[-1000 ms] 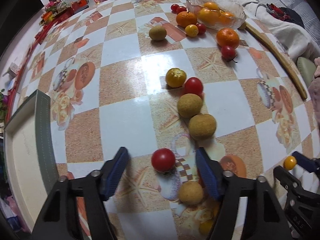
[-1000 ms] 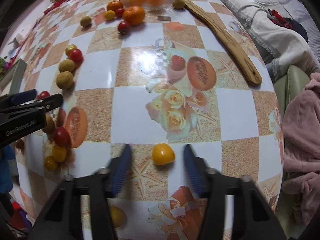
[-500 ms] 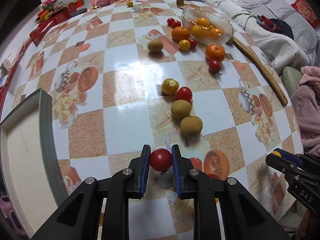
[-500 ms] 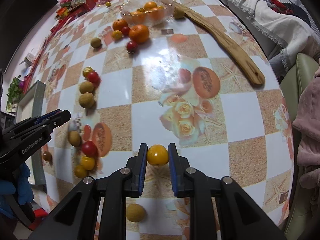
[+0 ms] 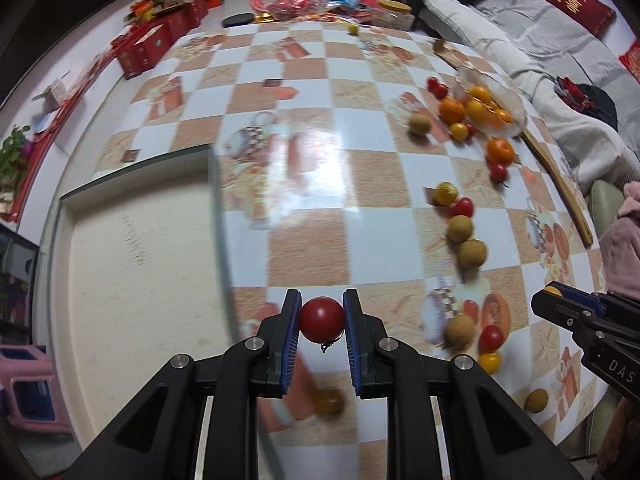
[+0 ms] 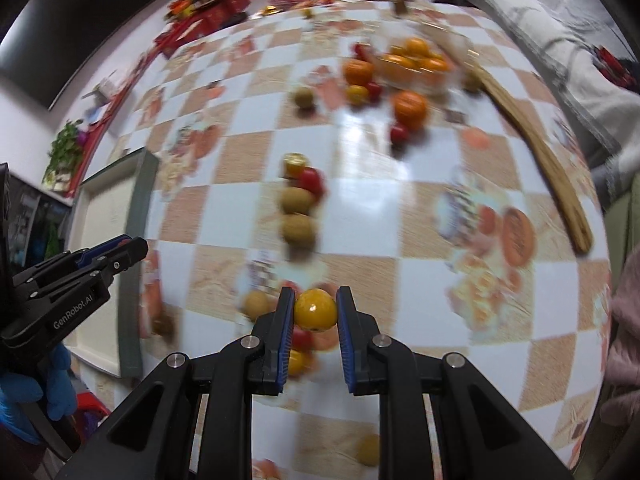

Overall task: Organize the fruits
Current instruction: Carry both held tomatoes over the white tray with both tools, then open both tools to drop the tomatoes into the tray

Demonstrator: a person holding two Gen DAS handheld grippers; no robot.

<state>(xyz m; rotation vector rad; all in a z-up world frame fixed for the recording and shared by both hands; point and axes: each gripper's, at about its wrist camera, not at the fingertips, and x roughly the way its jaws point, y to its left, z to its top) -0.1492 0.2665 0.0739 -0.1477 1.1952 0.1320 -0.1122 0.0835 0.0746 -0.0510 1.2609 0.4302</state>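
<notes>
My left gripper is shut on a red cherry tomato and holds it above the checkered table, just right of a shallow cream tray. My right gripper is shut on a yellow cherry tomato, lifted over the near fruit cluster. The right gripper also shows in the left wrist view, and the left gripper in the right wrist view. Loose fruit lies in a line: a yellow tomato, a red tomato and two brown round fruits.
A glass bowl of oranges stands at the far right with oranges and small tomatoes around it. A long wooden stick lies along the right edge. Red boxes and packets crowd the far edge. A sofa is on the right.
Both grippers have lifted with their tomatoes and swung left toward the tray. One second ago both were open around the fruit on the table, then they shut.
</notes>
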